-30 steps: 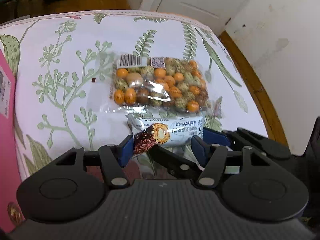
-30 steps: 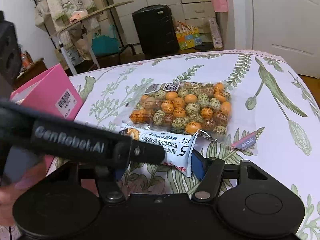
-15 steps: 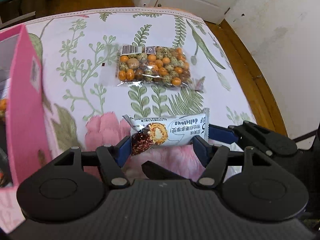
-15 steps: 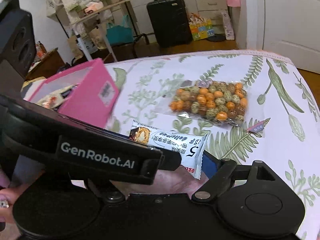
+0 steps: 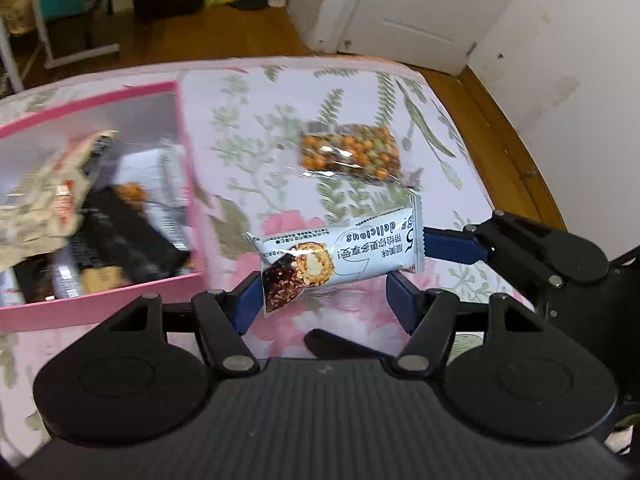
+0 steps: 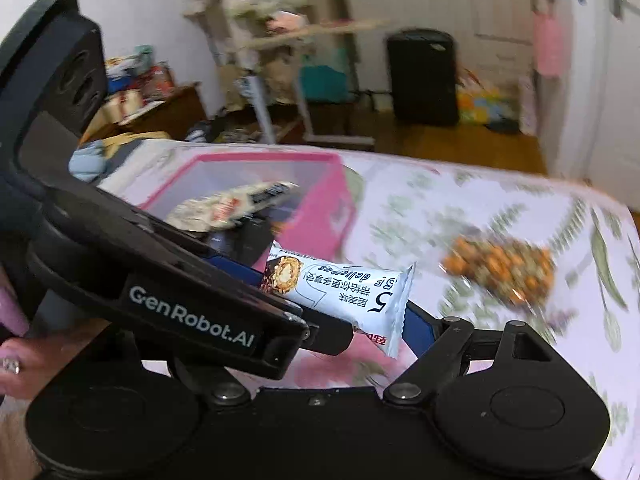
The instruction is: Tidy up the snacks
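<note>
A pale blue snack bar hangs in the air above the floral tablecloth, just right of the open pink box. My left gripper is shut on it, one blue pad at each end of the wrapper. One blue finger of my right gripper reaches in from the right and meets the bar's crimped end. In the right wrist view the bar lies between the jaws of my right gripper, which are closing. The left gripper's body hides the right gripper's left finger.
The pink box holds several wrapped snacks. A clear bag of orange and green coated nuts lies on the tablecloth further back. Beyond the table's right edge lie a wooden floor, a white door and a wall. A hand grips the left gripper's handle.
Both grippers have risen with the snack bar and moved left. The pink box's inside has come into view. The nut bag stays on the cloth, now further off.
</note>
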`<action>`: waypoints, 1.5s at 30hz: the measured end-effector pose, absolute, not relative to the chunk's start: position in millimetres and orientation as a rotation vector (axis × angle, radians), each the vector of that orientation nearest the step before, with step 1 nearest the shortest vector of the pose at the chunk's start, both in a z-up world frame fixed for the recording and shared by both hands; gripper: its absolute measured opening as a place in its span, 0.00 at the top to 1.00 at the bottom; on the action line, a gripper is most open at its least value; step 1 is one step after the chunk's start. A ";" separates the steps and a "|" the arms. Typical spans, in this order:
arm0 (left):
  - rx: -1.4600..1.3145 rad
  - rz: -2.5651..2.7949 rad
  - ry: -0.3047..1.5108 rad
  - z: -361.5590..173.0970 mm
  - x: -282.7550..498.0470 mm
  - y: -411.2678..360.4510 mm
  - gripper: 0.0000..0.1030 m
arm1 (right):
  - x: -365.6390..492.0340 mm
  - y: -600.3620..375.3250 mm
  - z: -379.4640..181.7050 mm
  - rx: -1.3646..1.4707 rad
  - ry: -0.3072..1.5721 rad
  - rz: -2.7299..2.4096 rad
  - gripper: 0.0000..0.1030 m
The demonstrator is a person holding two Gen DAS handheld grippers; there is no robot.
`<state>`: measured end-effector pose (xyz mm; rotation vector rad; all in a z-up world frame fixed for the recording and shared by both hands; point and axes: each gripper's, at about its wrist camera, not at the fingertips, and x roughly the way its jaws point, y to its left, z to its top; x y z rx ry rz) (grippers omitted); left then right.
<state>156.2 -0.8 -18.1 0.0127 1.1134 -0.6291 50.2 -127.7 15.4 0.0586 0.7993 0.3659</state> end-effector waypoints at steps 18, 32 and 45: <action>-0.092 -0.374 1.061 -28.3 204.9 105.4 0.37 | 136.2 -44.4 -6.4 0.012 0.851 0.533 0.44; -0.105 -0.343 1.007 -7.6 196.4 106.7 0.30 | 123.1 -90.3 16.7 -0.010 0.813 0.464 0.22; -0.133 -0.511 1.004 -5.0 201.1 4.2 0.30 | 146.2 -251.7 22.1 0.085 0.761 0.251 0.18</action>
